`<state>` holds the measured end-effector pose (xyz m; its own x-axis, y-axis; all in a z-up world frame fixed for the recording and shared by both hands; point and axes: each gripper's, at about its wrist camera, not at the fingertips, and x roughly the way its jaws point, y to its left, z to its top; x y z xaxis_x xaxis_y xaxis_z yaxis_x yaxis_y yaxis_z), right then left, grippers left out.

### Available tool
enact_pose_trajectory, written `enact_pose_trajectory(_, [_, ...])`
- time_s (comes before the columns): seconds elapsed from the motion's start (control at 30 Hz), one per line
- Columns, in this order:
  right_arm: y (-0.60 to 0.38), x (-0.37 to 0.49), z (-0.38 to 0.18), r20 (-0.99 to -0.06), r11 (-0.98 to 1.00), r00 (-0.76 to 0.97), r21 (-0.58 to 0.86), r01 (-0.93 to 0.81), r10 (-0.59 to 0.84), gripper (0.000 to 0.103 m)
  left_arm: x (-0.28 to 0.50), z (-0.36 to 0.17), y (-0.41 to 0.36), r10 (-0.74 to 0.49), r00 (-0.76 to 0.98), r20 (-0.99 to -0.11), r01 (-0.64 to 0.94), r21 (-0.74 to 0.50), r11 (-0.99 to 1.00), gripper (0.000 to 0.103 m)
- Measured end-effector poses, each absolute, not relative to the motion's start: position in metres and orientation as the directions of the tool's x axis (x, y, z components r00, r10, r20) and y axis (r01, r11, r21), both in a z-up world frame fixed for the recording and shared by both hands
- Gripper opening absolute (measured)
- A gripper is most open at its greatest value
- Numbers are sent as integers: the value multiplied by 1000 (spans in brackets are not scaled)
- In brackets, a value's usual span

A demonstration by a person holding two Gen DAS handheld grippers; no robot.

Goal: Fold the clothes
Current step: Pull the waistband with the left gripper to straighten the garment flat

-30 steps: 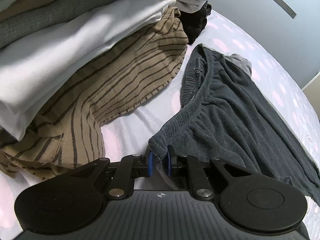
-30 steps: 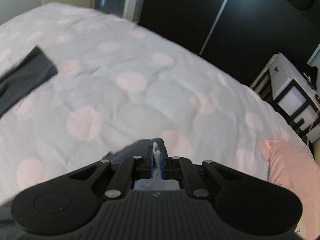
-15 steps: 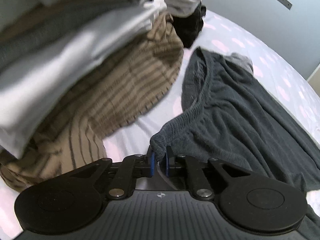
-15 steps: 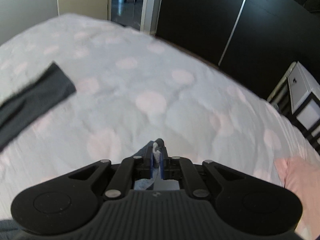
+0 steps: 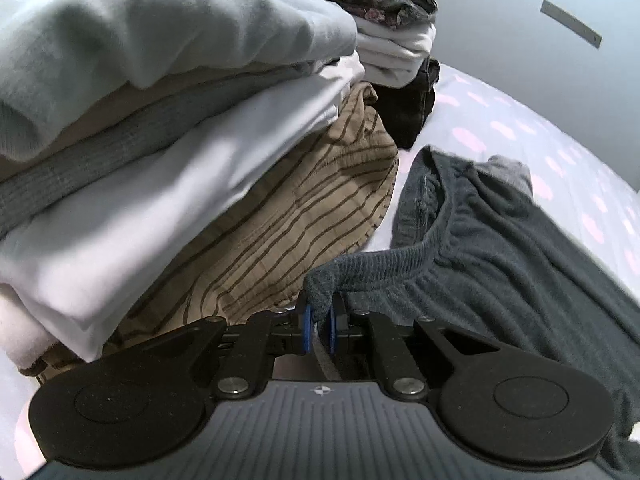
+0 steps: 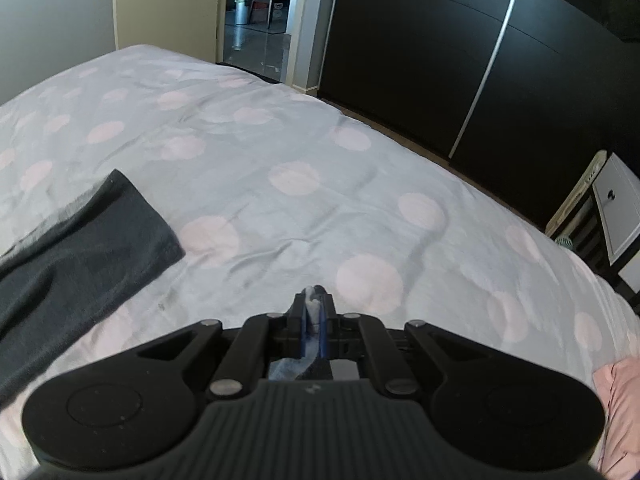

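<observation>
Dark grey pants (image 5: 516, 264) lie spread over the dotted bedsheet (image 5: 568, 160), elastic waistband toward me. My left gripper (image 5: 319, 322) is shut on a corner of that waistband, lifted just off the sheet. In the right wrist view my right gripper (image 6: 315, 322) is shut on a thin bit of fabric with a white tag, held above the bedsheet (image 6: 304, 152). One leg end of the grey pants (image 6: 80, 236) lies flat at the left there.
A tall stack of folded clothes (image 5: 152, 128) rises at the left, with a tan striped garment (image 5: 280, 236) at its base and a black item (image 5: 408, 112) behind. A dark wardrobe (image 6: 460, 56), an open doorway (image 6: 260, 12) and a pink cloth (image 6: 616, 404) border the bed.
Both grippers have risen with the fabric in them. The left has drawn nearer the clothes stack, lifting the waistband corner. In the right view more of the pant leg shows.
</observation>
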<state>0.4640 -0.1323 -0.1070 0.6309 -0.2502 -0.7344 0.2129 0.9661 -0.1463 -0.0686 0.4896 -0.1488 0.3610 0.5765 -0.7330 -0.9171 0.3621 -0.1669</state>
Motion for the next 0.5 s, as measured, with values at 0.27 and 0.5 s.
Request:
enact_pose_trajectory(0.27, [-126, 463, -15, -636, 988, 768, 54, 145, -78, 7, -67, -86, 491, 629, 460, -627, -882, -243, 403, 9])
enact_pose_trajectory(0.5, [-153, 428, 35, -547, 983, 837, 142, 115, -19, 7, -78, -62, 509, 552, 452, -701, -877, -237, 418, 9])
